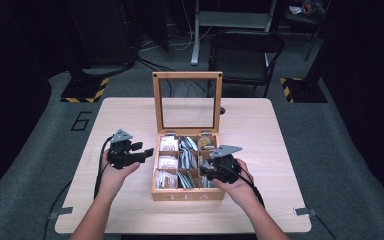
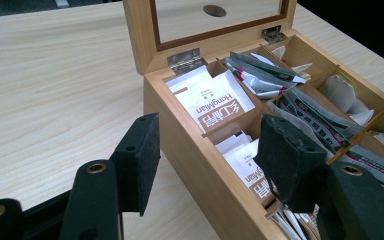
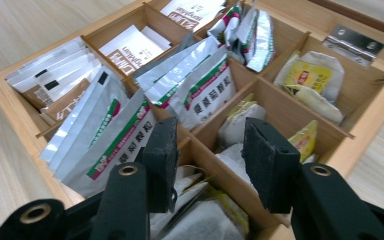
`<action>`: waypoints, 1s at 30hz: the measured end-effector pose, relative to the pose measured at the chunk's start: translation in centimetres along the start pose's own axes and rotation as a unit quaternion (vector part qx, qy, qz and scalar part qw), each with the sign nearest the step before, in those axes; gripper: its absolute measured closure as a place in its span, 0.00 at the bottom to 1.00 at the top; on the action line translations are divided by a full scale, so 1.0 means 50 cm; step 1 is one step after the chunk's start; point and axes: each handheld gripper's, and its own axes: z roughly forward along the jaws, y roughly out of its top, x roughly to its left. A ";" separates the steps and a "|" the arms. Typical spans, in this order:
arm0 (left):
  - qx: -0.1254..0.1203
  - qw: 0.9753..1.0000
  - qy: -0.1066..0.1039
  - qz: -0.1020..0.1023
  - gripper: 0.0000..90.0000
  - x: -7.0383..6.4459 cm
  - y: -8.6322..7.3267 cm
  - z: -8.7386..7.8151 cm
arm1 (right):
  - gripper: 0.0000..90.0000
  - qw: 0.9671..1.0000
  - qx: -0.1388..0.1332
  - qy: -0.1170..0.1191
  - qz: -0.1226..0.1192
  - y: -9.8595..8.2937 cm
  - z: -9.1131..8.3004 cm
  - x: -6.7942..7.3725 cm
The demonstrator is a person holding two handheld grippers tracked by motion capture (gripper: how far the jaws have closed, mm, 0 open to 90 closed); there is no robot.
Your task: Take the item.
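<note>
We are holding two grippers at one tea box [image 1: 187, 195] of nine compartments, lid up. The left gripper [image 2: 205, 160] is straddling its side wall, released; the right gripper [image 3: 207, 160] is hovering released over tea bags [image 3: 240, 125].

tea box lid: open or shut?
Open. The tea box has its glass-paned lid standing upright on the rear hinges, exposing the packets.

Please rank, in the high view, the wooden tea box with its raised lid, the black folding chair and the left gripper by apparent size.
1. Black folding chair and tea box: close, and the chair stands farther off, so unranked.
2. Left gripper: clearly smallest.
</note>
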 end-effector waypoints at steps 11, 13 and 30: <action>0.003 1.000 0.002 -0.001 0.47 -0.002 -0.005 -0.001 | 0.68 1.000 -0.008 0.025 0.002 0.005 0.004 0.033; 0.004 1.000 0.002 0.003 0.47 -0.003 -0.005 -0.002 | 0.68 1.000 -0.010 0.029 -0.002 0.006 0.005 0.037; 0.001 1.000 0.003 0.001 0.47 -0.004 -0.007 -0.006 | 0.73 0.998 -0.003 0.051 -0.021 0.006 0.017 0.079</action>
